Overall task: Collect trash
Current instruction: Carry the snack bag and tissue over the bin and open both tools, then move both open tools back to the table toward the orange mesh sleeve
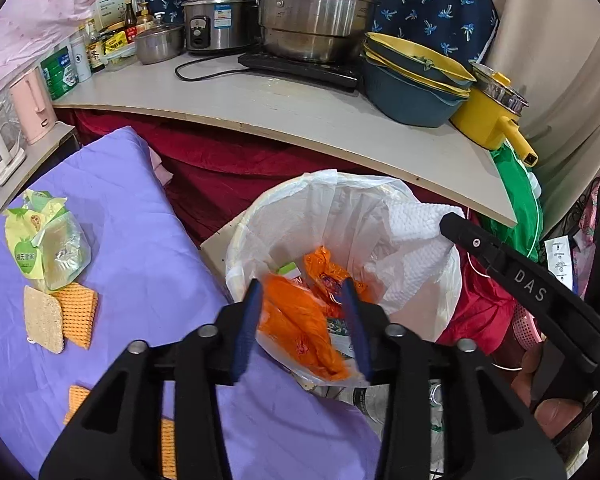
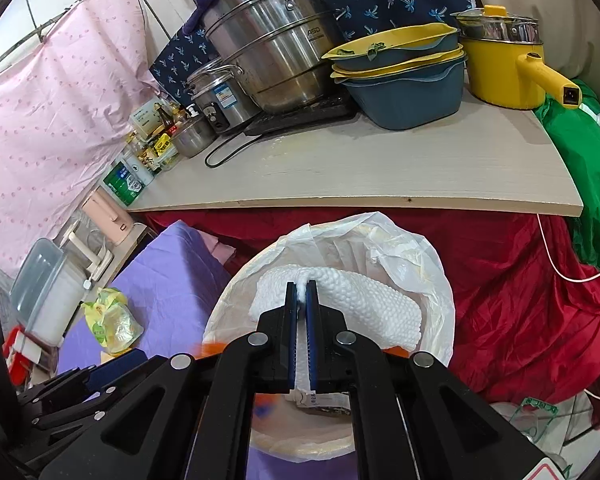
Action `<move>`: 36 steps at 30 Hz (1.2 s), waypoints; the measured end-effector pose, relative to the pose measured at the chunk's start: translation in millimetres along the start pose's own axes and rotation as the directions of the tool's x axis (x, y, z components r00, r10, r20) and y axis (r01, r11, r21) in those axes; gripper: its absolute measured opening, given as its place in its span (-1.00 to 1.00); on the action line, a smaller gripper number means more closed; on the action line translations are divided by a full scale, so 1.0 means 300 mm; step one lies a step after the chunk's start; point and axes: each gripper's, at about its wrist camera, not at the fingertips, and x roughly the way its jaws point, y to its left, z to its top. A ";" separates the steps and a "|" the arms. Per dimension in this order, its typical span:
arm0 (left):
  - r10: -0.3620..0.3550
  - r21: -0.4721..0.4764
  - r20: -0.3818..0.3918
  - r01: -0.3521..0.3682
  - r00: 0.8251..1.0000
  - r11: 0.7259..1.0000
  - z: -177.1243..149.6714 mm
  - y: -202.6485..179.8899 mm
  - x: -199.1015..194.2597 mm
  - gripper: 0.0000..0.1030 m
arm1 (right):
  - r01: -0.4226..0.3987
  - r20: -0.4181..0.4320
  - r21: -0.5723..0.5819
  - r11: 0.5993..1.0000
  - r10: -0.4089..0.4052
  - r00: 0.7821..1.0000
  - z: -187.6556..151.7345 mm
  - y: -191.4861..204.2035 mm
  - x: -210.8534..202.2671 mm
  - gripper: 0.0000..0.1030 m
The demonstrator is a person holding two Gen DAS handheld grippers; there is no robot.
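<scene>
From the right camera we cannot see the bottom of the trash bin [image 2: 440,312], because our right gripper [image 2: 301,300] and the white paper towel [image 2: 364,300] cover most of its opening; only a bit of orange shows at the edge. In the left camera our own left gripper [image 1: 303,292] hides the near rim of the bin [image 1: 244,240], and the orange sponge cloth [image 1: 168,448] low on the purple sheet [image 1: 140,220] is cut off by the gripper body.

Our right gripper is clamped on the paper towel, its blue pads pressed together on a pinched fold. The towel is crumpled, with a dotted texture, and it hangs over the bin's opening, inside the white liner. Our left gripper has its fingers apart and holds nothing; it hovers above the orange plastic bags [image 1: 300,320] that lie in the bin.

On the purple sheet, well apart from the bin, lie a green and yellow snack wrapper [image 1: 44,240] and, just beside it, a beige sponge [image 1: 44,320] touching another orange cloth [image 1: 78,312].
</scene>
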 end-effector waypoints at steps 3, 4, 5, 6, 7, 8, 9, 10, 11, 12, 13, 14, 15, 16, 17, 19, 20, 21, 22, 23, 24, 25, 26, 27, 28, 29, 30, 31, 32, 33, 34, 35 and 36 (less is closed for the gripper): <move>0.012 -0.006 0.015 -0.012 1.000 1.000 0.004 0.009 -0.011 0.03 | -0.002 0.007 0.005 1.000 0.002 1.000 0.000 0.007 0.002 -0.72; 0.015 -0.009 0.019 -0.015 1.000 1.000 0.005 0.012 -0.014 0.09 | -0.009 0.007 0.005 1.000 0.009 1.000 0.002 0.011 0.002 -0.67; 0.021 -0.012 0.025 -0.021 0.999 1.000 0.005 0.014 -0.018 0.11 | -0.010 0.011 0.004 1.000 0.010 1.000 0.003 0.016 0.001 -0.65; 0.027 -0.015 0.031 -0.027 0.999 1.000 0.005 0.018 -0.023 0.14 | -0.011 0.017 0.002 1.000 0.011 1.000 0.005 0.022 -0.002 -0.60; 0.032 -0.017 0.035 -0.031 0.999 0.999 0.006 0.024 -0.028 0.17 | -0.014 0.019 -0.001 1.000 0.014 1.000 0.007 0.028 -0.005 -0.58; 0.035 -0.020 0.038 -0.034 0.999 0.999 0.008 0.028 -0.032 0.17 | -0.016 0.024 -0.004 1.000 0.016 1.000 0.008 0.035 -0.010 -0.56; 0.037 -0.024 0.041 -0.036 0.999 0.999 0.008 0.033 -0.037 0.18 | -0.016 0.028 -0.006 1.000 0.017 0.999 0.010 0.039 -0.013 -0.51; 0.038 -0.027 0.042 -0.037 0.998 0.999 0.009 0.040 -0.043 0.18 | -0.018 0.033 -0.008 1.000 0.018 0.999 0.012 0.045 -0.019 -0.50; 0.041 -0.031 0.044 -0.040 0.998 0.999 0.009 0.045 -0.047 0.18 | -0.021 0.038 -0.009 1.000 0.022 0.999 0.014 0.050 -0.026 -0.49; 0.044 -0.035 0.047 -0.043 0.998 0.998 0.009 0.052 -0.054 0.18 | -0.023 0.041 -0.010 1.000 0.023 0.999 0.015 0.052 -0.030 -0.46; 0.046 -0.038 0.049 -0.044 0.998 0.998 0.008 0.056 -0.058 0.18 | -0.026 0.046 -0.012 1.000 0.027 0.999 0.016 0.060 -0.039 -0.42; 0.049 -0.040 0.052 -0.047 0.997 0.998 0.007 0.062 -0.065 0.18 | -0.028 0.049 -0.014 1.000 0.029 0.998 0.017 0.065 -0.044 -0.41; 0.051 -0.042 0.055 -0.049 0.997 0.998 0.007 0.065 -0.071 0.18 | -0.030 0.052 -0.016 0.999 0.031 0.998 0.017 0.073 -0.050 -0.39; 0.052 -0.044 0.057 -0.050 0.997 0.998 0.006 0.069 -0.077 0.18 | -0.033 0.054 -0.020 0.999 0.034 0.998 0.015 0.082 -0.057 -0.39; 0.056 -0.046 0.061 -0.053 0.997 0.998 0.003 0.074 -0.086 0.18 | -0.036 0.055 -0.024 0.999 0.037 0.998 0.013 0.090 -0.063 -0.39; 0.060 -0.049 0.067 -0.057 0.996 0.997 0.000 0.079 -0.100 0.18 | -0.041 0.057 -0.030 0.999 0.043 0.997 0.008 0.107 -0.075 -0.38; 0.064 -0.052 0.070 -0.060 0.995 0.997 -0.003 0.084 -0.110 0.18 | -0.045 0.057 -0.033 0.998 0.047 0.997 0.006 0.115 -0.079 -0.38; 0.066 -0.054 0.072 -0.062 0.995 0.997 -0.006 0.087 -0.117 0.18 | -0.051 0.057 -0.037 0.998 0.053 0.997 0.002 0.126 -0.086 -0.38; 0.068 -0.057 0.075 -0.064 0.995 0.996 -0.009 0.093 -0.126 0.18 | -0.055 0.056 -0.039 0.998 0.057 0.997 -0.002 0.133 -0.090 -0.38; 0.070 -0.058 0.078 -0.066 0.995 0.996 -0.011 0.099 -0.134 0.18 | -0.063 0.053 -0.042 0.997 0.065 0.996 -0.007 0.144 -0.095 -0.38; 0.073 -0.060 0.081 -0.068 0.994 0.996 -0.015 0.106 -0.143 0.18 | -0.070 0.049 -0.045 0.997 0.072 0.996 -0.013 0.154 -0.098 -0.38; 0.076 -0.062 0.084 -0.071 0.994 0.996 -0.019 0.112 -0.152 0.18 | -0.073 0.047 -0.048 0.996 0.075 0.996 -0.019 0.165 -0.101 -0.38; 0.080 -0.068 0.088 -0.074 0.993 0.995 -0.025 0.122 -0.164 0.18 | -0.077 0.045 -0.054 0.996 0.080 0.996 -0.026 0.177 -0.105 -0.38; 0.081 -0.072 0.091 -0.075 0.993 0.995 -0.030 0.131 -0.173 0.18 | -0.082 0.041 -0.061 0.995 0.085 0.996 -0.033 0.191 -0.107 -0.38; 0.085 -0.076 0.093 -0.078 0.992 0.994 -0.035 0.141 -0.182 0.18 | -0.086 0.038 -0.066 0.994 0.088 0.995 -0.041 0.202 -0.110 -0.38; 0.088 -0.079 0.095 -0.081 0.992 0.994 -0.040 0.147 -0.189 0.18 | -0.090 0.035 -0.071 0.993 0.092 0.995 -0.049 0.213 -0.112 -0.38; 0.094 -0.085 0.097 -0.086 0.991 0.993 -0.050 0.157 -0.199 0.18 | -0.096 0.029 -0.078 0.992 0.099 0.995 -0.059 0.229 -0.114 -0.38; 0.097 -0.091 0.098 -0.088 0.990 0.992 -0.056 0.168 -0.207 0.18 | -0.101 0.024 -0.085 0.991 0.104 0.994 -0.069 0.243 -0.115 -0.38; 0.099 -0.096 0.099 -0.090 0.990 0.991 -0.062 0.179 -0.214 0.18 | -0.105 0.019 -0.091 0.990 0.108 0.994 -0.078 0.257 -0.116 -0.38; 0.103 -0.103 0.100 -0.093 0.990 0.990 -0.068 0.192 -0.223 0.18 | -0.110 0.013 -0.097 0.989 0.111 0.994 -0.088 0.271 -0.117 -0.38; 0.107 -0.110 0.101 -0.096 0.989 0.989 -0.076 0.206 -0.232 0.18 | -0.114 0.008 -0.102 0.988 0.115 0.993 -0.096 0.282 -0.118 -0.38; 0.110 -0.116 0.101 -0.098 0.989 0.988 -0.085 0.221 -0.240 0.18 | -0.119 0.001 -0.109 0.987 0.120 0.993 -0.106 0.297 -0.118 -0.38; 0.114 -0.123 0.101 -0.101 0.988 0.987 -0.093 0.235 -0.247 0.18 | -0.124 -0.006 -0.117 0.985 0.124 0.992 -0.117 0.313 -0.118 -0.38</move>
